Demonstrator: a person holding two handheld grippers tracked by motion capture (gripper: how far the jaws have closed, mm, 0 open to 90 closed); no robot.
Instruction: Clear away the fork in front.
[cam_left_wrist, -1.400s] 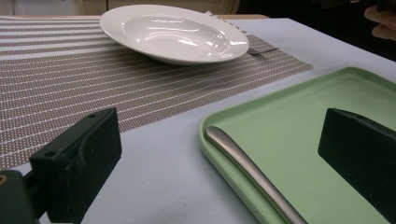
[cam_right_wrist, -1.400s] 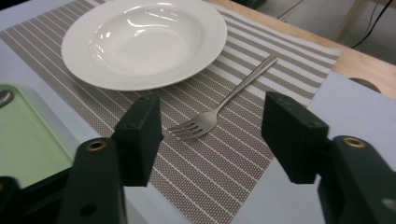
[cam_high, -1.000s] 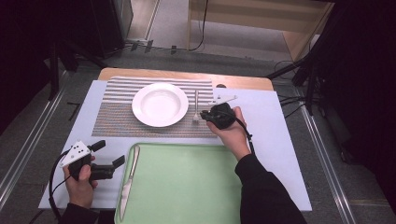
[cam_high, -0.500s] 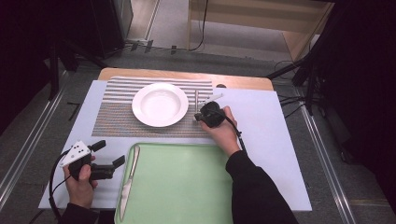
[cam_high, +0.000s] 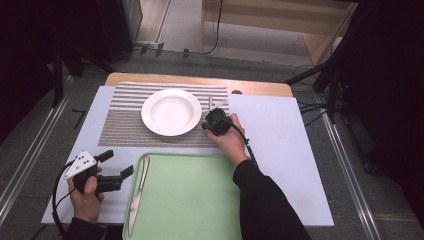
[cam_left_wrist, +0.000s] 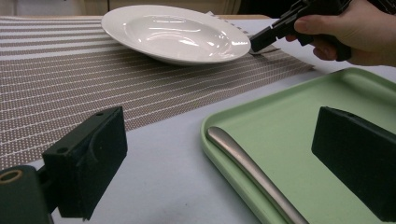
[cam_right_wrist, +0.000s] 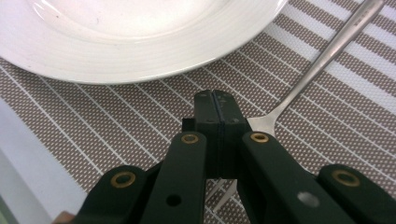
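Our right gripper (cam_right_wrist: 217, 109) has its jaws pressed flat together, nothing between them, poised low over the striped mat (cam_right_wrist: 140, 116) just above the fork (cam_right_wrist: 322, 60). The fork lies on the mat beside the white plate (cam_right_wrist: 140, 37), handle running away from us, tines under the jaws. Over at our left gripper (cam_left_wrist: 219, 154), jaws are wide apart and empty, hovering by the green tray (cam_left_wrist: 299, 126), where a knife (cam_left_wrist: 252, 172) lies along the near rim. Our left hand (cam_high: 87, 192) holds it off the mat.
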